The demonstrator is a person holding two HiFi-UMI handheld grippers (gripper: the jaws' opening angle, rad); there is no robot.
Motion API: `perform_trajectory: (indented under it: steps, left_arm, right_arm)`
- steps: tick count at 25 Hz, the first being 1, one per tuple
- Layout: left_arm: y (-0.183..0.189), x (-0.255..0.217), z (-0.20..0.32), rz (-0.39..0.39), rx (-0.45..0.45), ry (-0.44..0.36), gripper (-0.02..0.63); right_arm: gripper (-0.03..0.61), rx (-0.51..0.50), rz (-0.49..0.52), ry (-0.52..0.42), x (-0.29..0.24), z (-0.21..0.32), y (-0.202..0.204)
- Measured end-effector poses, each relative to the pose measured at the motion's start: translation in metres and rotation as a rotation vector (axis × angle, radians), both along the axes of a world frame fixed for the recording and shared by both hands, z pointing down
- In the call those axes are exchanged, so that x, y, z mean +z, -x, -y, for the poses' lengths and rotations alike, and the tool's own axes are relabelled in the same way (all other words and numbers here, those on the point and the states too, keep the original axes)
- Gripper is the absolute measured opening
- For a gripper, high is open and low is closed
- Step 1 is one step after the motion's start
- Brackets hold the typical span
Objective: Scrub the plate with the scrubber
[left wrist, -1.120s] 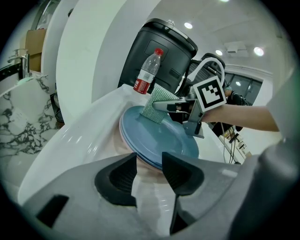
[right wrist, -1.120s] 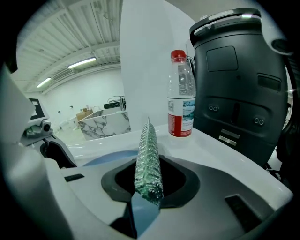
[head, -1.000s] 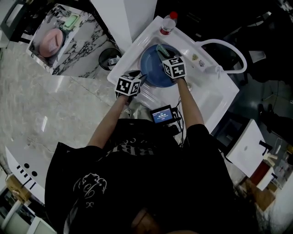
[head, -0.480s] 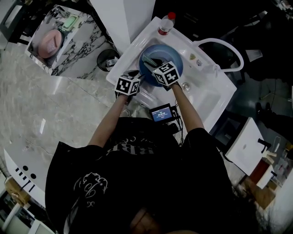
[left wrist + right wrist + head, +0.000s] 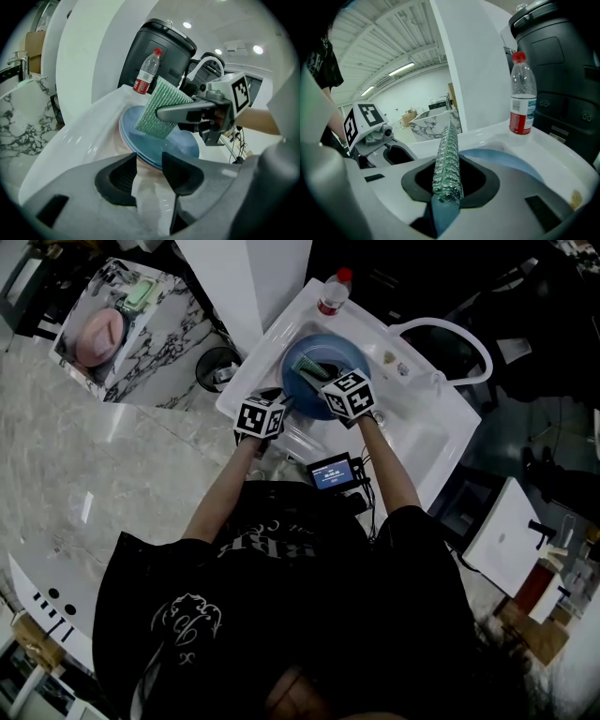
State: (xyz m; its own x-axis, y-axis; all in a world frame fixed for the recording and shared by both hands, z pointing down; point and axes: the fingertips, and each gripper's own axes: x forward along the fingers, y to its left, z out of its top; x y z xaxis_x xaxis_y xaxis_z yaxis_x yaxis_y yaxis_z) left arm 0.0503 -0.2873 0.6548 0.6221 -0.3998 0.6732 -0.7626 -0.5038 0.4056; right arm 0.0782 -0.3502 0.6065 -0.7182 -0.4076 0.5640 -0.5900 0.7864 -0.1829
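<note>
A blue plate (image 5: pixel 345 360) lies in the white sink (image 5: pixel 412 427). My right gripper (image 5: pixel 321 373) is shut on the green mesh scrubber (image 5: pixel 304 362), which rests on the left part of the plate. The right gripper view shows the scrubber (image 5: pixel 447 154) edge-on between the jaws, its blue sponge side low. In the left gripper view the scrubber (image 5: pixel 161 110) hangs flat over the plate (image 5: pixel 180 143). My left gripper (image 5: pixel 285 403) is open at the plate's near-left rim; its pads (image 5: pixel 121 180) flank pale sink surface, pinching nothing.
A water bottle with a red cap (image 5: pixel 330 294) stands on the sink's far corner. A white hose (image 5: pixel 450 334) loops at the right. A black bin (image 5: pixel 223 362) sits left of the sink, a marble counter (image 5: pixel 103 324) beyond it. A small screen (image 5: pixel 333 472) hangs at the person's chest.
My right gripper has carried the scrubber leftwards across the plate, from its far right side to its left part. The left gripper has stayed at the rim.
</note>
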Motion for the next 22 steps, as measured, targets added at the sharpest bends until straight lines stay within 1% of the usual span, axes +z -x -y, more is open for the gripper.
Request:
perform_trajectory:
  steps: [8,11,15,16,19,22]
  left_arm:
    - [0.001,0.0,-0.001,-0.001,0.003,0.0,0.169]
    - [0.001,0.0,0.0,0.001,0.006,-0.005,0.167]
    - [0.001,0.0,0.0,0.0,0.013,-0.014,0.167]
    - [0.0,0.0,-0.001,-0.003,0.016,-0.017,0.167]
    - [-0.001,-0.001,-0.001,-0.004,0.021,-0.024,0.167]
    - [0.0,-0.002,-0.001,-0.001,0.024,-0.028,0.167]
  right_arm:
    - [0.091,0.225,-0.066,-0.096,-0.016,0.061,-0.085]
    - [0.091,0.279,-0.098,-0.117,-0.013,0.073,-0.108]
    - [0.092,0.307,-0.177,-0.127,0.008,0.071,-0.126]
    - [0.091,0.316,-0.176,-0.127,0.012,0.068,-0.129]
    - [0.092,0.354,-0.132,-0.114,0.016,0.062,-0.131]
    - [0.092,0.334,-0.136,-0.09,0.018,0.054,-0.123]
